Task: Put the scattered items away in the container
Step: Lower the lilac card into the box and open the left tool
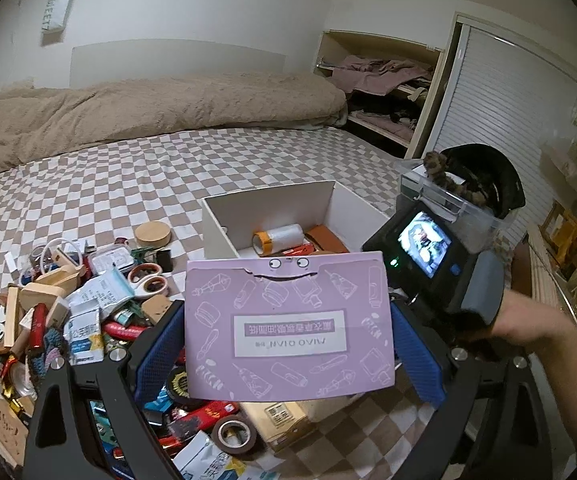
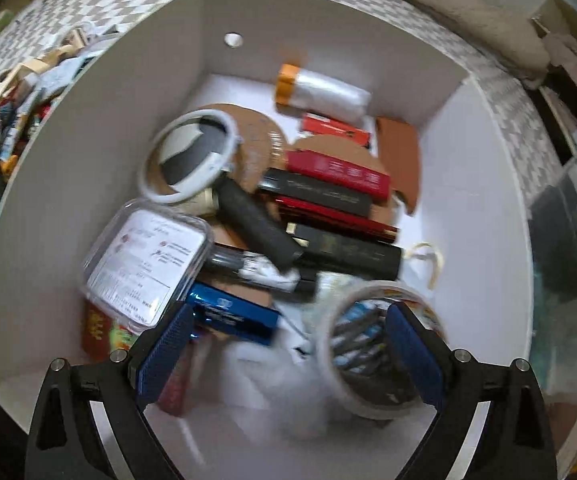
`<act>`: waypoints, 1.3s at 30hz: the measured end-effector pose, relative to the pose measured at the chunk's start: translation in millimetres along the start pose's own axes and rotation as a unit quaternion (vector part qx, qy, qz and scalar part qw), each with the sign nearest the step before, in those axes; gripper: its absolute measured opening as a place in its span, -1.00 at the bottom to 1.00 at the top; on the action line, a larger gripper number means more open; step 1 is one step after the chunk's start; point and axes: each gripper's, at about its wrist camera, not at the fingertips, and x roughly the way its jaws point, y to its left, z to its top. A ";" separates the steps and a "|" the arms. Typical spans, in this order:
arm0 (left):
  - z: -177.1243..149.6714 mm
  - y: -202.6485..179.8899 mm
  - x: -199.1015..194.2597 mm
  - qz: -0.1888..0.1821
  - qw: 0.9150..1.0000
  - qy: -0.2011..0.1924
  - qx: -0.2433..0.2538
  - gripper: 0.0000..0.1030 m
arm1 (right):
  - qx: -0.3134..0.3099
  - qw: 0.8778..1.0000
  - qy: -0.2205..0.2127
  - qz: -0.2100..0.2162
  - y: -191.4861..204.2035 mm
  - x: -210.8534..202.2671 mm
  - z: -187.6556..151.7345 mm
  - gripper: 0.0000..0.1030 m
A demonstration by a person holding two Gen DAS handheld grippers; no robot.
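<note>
A purple carton (image 1: 288,326) with printed bottles and a white label sits between the blue pads of my left gripper (image 1: 288,344), which is shut on its two sides. It hangs just in front of the white container (image 1: 224,228). The scattered pile (image 1: 68,300) of packets, scissors and wooden bits lies on the checked bed to the left. My right gripper (image 2: 288,356) points down into the container (image 2: 88,160) with its jaws wide and nothing pressed between them. A blurred printed tape roll (image 2: 352,392) lies under its right finger (image 2: 412,352), among pens, boxes and a clear case (image 2: 148,264).
A beige duvet (image 1: 148,108) lies across the far side of the bed. Open shelves with clothes (image 1: 380,80) stand at the back right. A clear plastic bin (image 1: 464,208) sits beyond the right hand (image 1: 528,320). A brown tape roll (image 1: 234,434) lies close below.
</note>
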 end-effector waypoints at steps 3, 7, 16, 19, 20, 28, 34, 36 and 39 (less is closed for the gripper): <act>6.3 -3.4 8.4 -0.006 1.000 0.008 -0.002 0.89 | 0.006 1.000 -0.013 0.010 -2.0 -4.0 -3.2 0.88; 15.3 -5.9 23.2 -0.013 1.000 0.022 -0.005 0.89 | 0.042 0.997 -0.050 0.045 -15.8 -20.3 -15.8 0.88; 43.4 -13.9 75.6 -0.051 0.995 0.079 -0.031 0.89 | 0.106 0.974 -0.157 0.122 -41.7 -60.3 -54.6 0.88; 48.8 -21.5 95.9 -0.039 0.994 0.098 -0.025 0.89 | 0.119 0.967 -0.177 0.138 -45.3 -63.4 -61.2 0.88; 50.8 -24.9 103.2 -0.033 0.994 0.104 -0.021 0.89 | 0.122 0.966 -0.181 0.141 -45.6 -62.8 -63.3 0.88; 56.2 -41.6 149.7 -0.008 0.991 0.131 0.001 0.89 | 0.117 0.964 -0.193 0.141 -49.6 -52.9 -77.2 0.88; 46.3 -44.5 185.8 -0.023 0.983 0.178 -0.028 0.89 | 0.114 0.957 -0.218 0.156 -55.3 -51.3 -83.7 0.88; 38.5 -45.3 194.7 -0.040 0.976 0.208 -0.044 0.89 | 0.105 0.957 -0.223 0.156 -54.8 -51.8 -85.9 0.88; 21.2 -48.9 205.2 -0.064 0.956 0.276 -0.078 0.89 | 0.092 0.959 -0.229 0.139 -53.3 -50.6 -88.2 0.89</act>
